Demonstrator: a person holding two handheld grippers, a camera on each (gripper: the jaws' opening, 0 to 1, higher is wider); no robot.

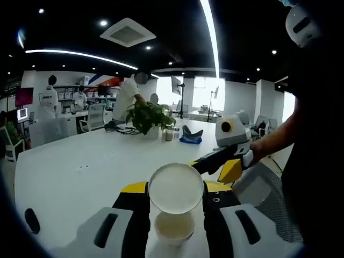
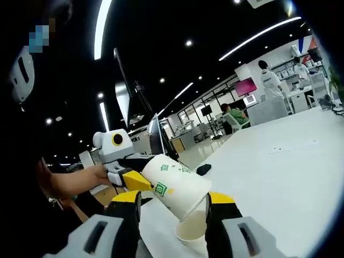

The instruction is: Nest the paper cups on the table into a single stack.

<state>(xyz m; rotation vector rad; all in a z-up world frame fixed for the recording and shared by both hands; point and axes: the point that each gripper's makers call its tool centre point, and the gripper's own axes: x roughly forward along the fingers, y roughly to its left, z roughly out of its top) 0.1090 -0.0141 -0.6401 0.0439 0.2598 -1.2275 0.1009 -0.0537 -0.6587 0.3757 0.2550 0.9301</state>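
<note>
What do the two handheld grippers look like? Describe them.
Both match. The left gripper and the right gripper have black jaws with yellow tips and pale grey bodies with dark oval slots. The person holding them wears a dark top.

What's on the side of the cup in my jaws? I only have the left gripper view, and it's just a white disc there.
Observer: The right gripper view shows the upper cup side-on. It is white with green logos printed on its wall.
Operator: Is it lined up with the one below?
Observer: Not straight. It is tilted, with its wide rim up by the left gripper and its narrow end pointing down at the mouth of the lower cup. I can't tell whether it has entered that cup.
</note>
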